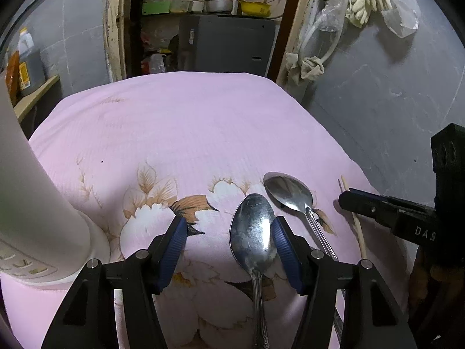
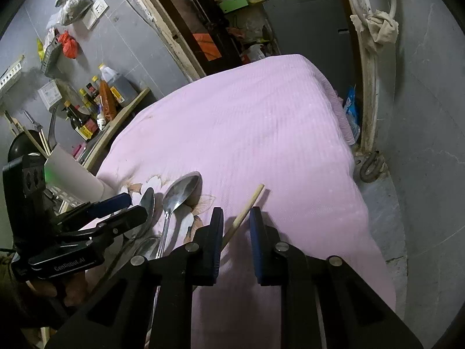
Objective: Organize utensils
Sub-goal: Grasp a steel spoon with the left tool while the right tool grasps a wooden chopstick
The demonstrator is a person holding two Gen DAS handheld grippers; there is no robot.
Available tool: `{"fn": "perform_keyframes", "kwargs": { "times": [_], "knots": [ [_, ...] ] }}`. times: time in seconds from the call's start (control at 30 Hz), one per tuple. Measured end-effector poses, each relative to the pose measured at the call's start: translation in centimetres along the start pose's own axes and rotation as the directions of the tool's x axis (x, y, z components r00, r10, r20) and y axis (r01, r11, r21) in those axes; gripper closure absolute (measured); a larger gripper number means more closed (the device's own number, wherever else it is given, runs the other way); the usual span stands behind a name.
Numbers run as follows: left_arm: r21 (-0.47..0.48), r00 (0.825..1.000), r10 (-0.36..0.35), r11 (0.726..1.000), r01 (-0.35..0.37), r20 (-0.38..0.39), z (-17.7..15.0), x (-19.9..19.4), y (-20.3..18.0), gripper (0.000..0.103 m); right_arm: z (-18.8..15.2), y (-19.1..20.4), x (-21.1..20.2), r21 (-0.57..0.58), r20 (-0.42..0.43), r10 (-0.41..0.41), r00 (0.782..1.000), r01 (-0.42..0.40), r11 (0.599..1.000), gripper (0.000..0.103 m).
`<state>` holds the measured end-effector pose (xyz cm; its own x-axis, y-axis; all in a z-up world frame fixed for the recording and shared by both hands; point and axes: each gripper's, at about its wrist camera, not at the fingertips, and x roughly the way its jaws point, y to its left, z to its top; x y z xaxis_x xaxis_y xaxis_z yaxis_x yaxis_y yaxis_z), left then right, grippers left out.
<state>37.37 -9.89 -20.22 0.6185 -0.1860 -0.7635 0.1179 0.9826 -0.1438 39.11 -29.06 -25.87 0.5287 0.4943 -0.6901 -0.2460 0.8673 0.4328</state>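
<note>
Two metal spoons lie on the pink flowered cloth. My left gripper is open around the nearer spoon; its right pad touches the bowl and the left pad stands well clear. The second spoon lies just to the right. My right gripper is open with a wooden chopstick between its jaws, close to the left pad. In the right wrist view the left gripper sits over the spoons. A white utensil holder stands at the left.
The cloth-covered table drops off at its right edge beside a grey wall. A shelf with sauce bottles runs along the left. Behind the table's far edge is a doorway with cluttered shelves.
</note>
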Motion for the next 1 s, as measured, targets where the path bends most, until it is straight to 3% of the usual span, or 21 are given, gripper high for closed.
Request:
{"fn": "perform_keyframes", "kwargs": {
  "times": [0.13,0.3,0.53,0.8,1.0],
  "knots": [
    [0.044,1.000,0.003,0.999,-0.003,0.009,0.4,0.0,-0.6,0.057,0.0,0.0,0.1,0.002,0.000,0.002,1.000,-0.002,1.000,0.087],
    [0.091,1.000,-0.006,0.996,0.005,0.016,1.0,0.2,-0.9,0.058,0.0,-0.3,0.0,0.007,0.000,0.009,1.000,-0.009,1.000,0.087],
    [0.115,0.997,-0.063,0.991,0.068,-0.042,2.1,2.1,-0.7,0.079,0.0,-0.9,0.2,0.025,-0.002,0.035,0.999,-0.035,0.999,0.087],
    [0.174,0.993,-0.089,0.979,0.102,-0.078,2.2,2.2,-1.3,0.084,0.0,-0.9,0.4,0.014,-0.013,0.054,0.998,-0.054,0.998,0.087],
    [0.127,0.991,-0.101,0.986,0.112,-0.088,2.1,1.8,-0.7,0.091,0.1,-0.5,0.6,-0.012,-0.033,0.073,0.997,-0.074,0.997,0.089]
  ]
}}
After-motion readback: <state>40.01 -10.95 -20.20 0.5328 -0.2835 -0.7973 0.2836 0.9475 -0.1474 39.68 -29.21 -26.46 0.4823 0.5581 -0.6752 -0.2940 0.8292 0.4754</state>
